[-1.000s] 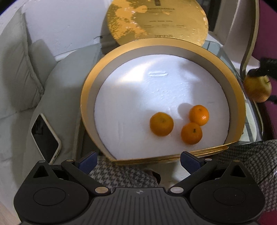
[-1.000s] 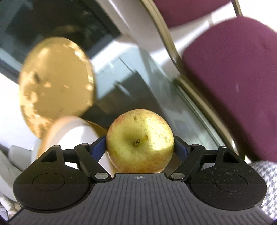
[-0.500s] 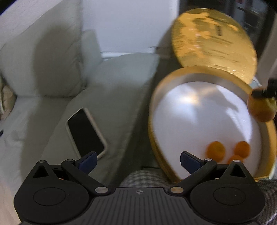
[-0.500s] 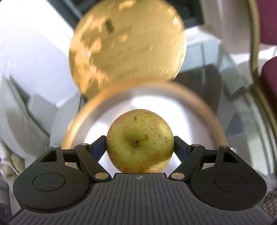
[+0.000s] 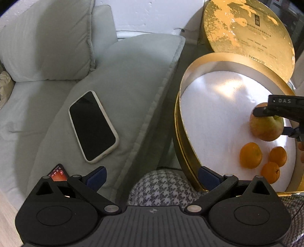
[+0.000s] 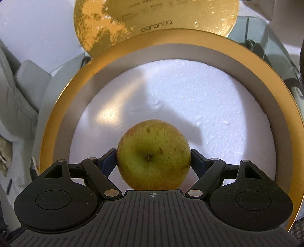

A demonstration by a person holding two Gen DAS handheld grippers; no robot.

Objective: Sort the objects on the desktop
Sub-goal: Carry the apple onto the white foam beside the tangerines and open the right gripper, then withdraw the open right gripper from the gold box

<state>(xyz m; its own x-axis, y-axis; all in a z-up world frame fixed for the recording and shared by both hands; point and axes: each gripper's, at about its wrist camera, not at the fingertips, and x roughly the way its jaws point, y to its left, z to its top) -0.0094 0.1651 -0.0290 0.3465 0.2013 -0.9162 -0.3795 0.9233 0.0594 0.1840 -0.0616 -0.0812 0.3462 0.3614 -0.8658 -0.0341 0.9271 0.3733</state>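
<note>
- The apple, yellow-green with a reddish blush, sits pinched between the two blue pads of the right gripper, stem end facing the camera; it is over the white foam floor of the round gold box.
- In the left wrist view the apple is low over the foam, just beyond three small oranges; whether it touches the foam cannot be told.
- Ahead of the right gripper the foam is bare all the way to the far wall of the box, and bare to both sides as well; the oranges lie on the near side, out of its own view.
- The box wall rises as a gold rim all around, and the gold lid stands tilted behind the far rim.
- The left gripper has its fingers spread wide and holds nothing, touching nothing.
- It hangs above a houndstooth-patterned cloth, with the near-left rim of the box just beside its right finger.
- Ahead and to its left, a dark-screened phone lies flat on a grey sofa cushion, well apart from the box.
</note>
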